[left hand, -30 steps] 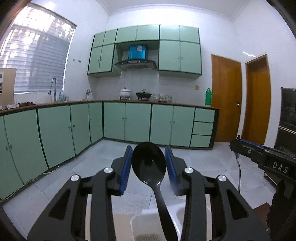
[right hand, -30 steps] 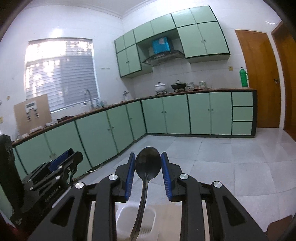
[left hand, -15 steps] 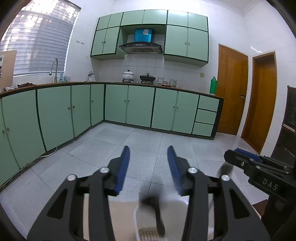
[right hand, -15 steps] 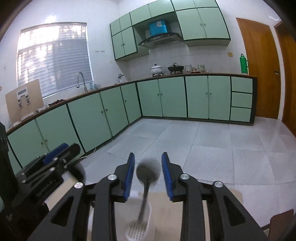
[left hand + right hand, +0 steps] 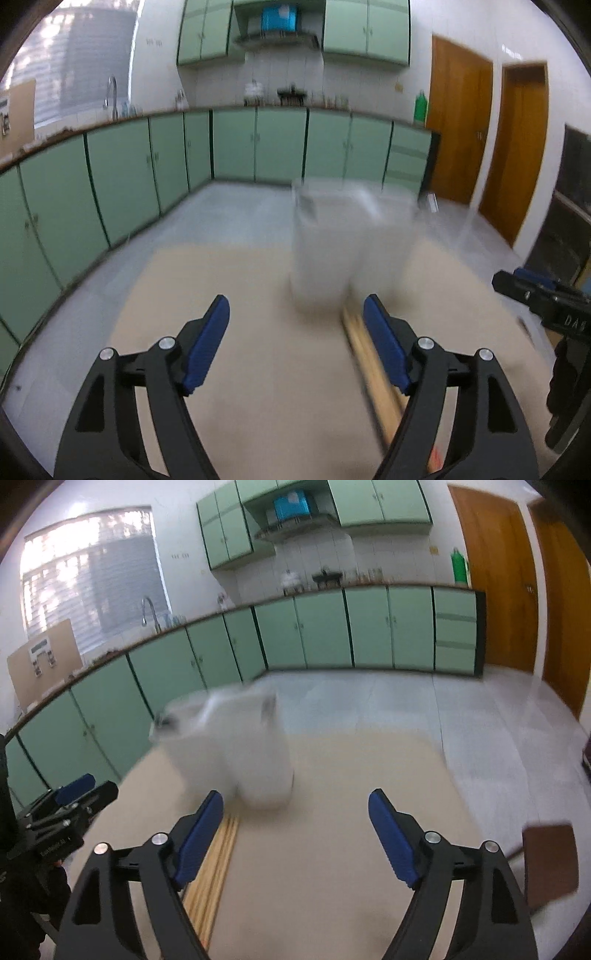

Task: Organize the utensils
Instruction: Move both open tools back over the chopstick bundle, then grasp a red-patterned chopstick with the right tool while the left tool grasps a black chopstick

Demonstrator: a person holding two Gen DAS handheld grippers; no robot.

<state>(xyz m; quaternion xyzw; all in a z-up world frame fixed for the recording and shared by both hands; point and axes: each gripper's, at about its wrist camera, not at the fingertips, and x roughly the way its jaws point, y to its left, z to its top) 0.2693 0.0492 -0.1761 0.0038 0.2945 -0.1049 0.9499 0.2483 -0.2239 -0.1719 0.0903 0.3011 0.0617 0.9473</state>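
Observation:
A white utensil holder (image 5: 351, 243) stands on the beige table (image 5: 258, 369), blurred by motion; it also shows in the right wrist view (image 5: 236, 753). Wooden chopsticks (image 5: 373, 373) lie on the table beside it, also seen in the right wrist view (image 5: 212, 871). My left gripper (image 5: 295, 347) is open and empty, low over the table in front of the holder. My right gripper (image 5: 295, 838) is open and empty, to the right of the chopsticks. The right gripper shows at the left wrist view's right edge (image 5: 539, 299). The black spoons are out of sight.
Green kitchen cabinets (image 5: 147, 162) line the far walls. Wooden doors (image 5: 458, 136) stand at the right. A brown chair seat (image 5: 550, 864) sits off the table's right edge. The table's far edge lies just behind the holder.
Both grippers let go of their black spoons, which dropped into the white holder. Both jaws opened wide and both grippers came down low over the table, closer to the chopsticks.

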